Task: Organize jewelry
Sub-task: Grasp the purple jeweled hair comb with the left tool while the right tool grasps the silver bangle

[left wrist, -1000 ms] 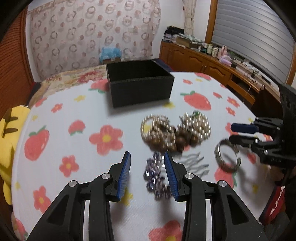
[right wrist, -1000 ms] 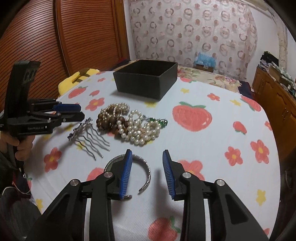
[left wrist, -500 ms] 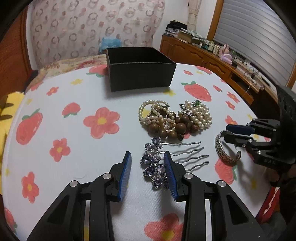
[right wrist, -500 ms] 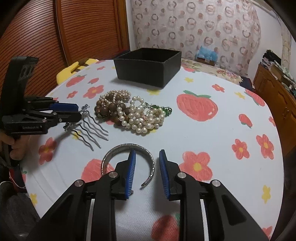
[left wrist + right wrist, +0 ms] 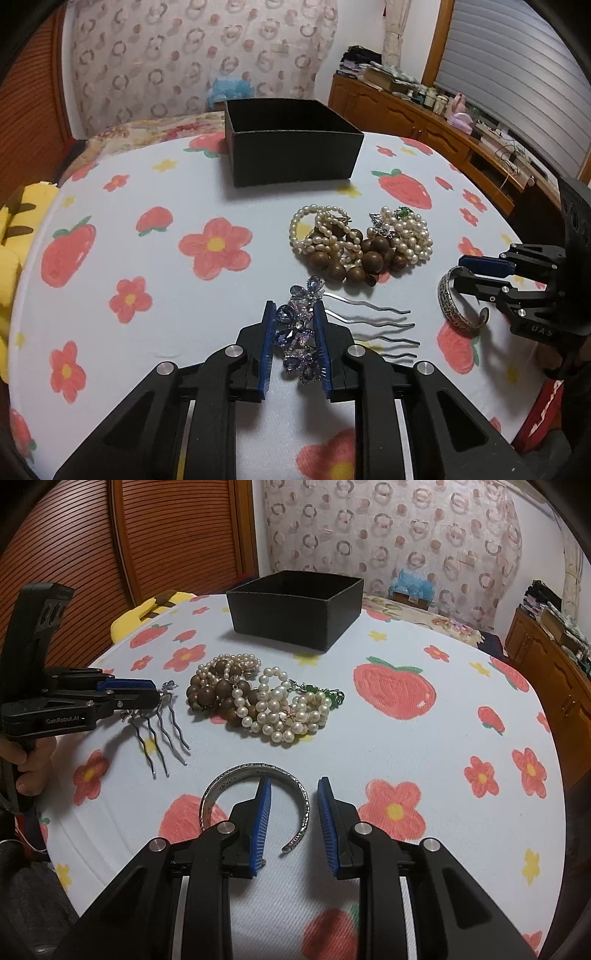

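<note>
Left wrist: left hand-held gripper (image 5: 294,334) clamped on jeweled hair comb (image 5: 301,332), prongs could snag beads (image 5: 360,245) ahead; right hand-held gripper (image 5: 291,821) apart, straddling cuff bracelet (image 5: 255,797), may slip.

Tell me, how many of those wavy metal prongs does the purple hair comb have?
4 prongs show on the hair comb, fanning toward the silver bangle from the jeweled head that the left gripper pinches. A further prong could be hidden behind that gripper.
</note>
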The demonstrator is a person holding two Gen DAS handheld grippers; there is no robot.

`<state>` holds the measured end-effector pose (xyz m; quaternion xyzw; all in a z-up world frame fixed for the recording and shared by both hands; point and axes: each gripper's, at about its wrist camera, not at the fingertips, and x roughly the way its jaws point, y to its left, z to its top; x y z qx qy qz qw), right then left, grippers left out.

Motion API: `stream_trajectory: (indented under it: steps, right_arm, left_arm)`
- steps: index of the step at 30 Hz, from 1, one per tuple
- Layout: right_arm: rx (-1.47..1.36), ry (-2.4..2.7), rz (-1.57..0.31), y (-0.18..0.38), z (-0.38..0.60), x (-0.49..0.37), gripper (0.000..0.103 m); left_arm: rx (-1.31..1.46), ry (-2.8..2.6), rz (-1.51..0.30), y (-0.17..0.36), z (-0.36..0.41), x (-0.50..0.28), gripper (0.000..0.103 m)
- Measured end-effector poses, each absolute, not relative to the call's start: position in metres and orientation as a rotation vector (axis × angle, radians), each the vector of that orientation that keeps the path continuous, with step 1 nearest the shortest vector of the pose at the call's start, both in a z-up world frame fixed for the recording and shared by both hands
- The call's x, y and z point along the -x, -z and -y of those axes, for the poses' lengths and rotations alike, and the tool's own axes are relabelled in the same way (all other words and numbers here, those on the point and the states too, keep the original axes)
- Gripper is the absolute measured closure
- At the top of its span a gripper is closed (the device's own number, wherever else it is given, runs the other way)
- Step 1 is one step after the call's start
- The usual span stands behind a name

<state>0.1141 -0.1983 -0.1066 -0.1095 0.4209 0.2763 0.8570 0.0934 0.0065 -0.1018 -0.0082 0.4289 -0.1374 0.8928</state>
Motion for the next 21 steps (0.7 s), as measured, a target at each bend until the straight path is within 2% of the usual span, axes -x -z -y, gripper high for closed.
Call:
stream_trajectory:
  steps: [3, 5, 21]
  right_arm:
    - [0.238, -0.578, -0.883, 0.108, 0.199, -0.115, 0.094]
    - [0.237, -0.585, -0.883, 0.108, 0.200, -0.115, 0.097]
    - [0.218, -0.550, -0.770, 0.076, 0.208, -0.113, 0.098]
  left_arm:
    - [0.021, 0.281, -0.867, 0.099, -0.009, -0.091, 0.085]
    - [0.023, 0.276, -0.852, 0.097, -0.011, -0.089, 0.085]
    - [0.027, 0.243, -0.732, 0.064, -0.016, -0.082, 0.085]
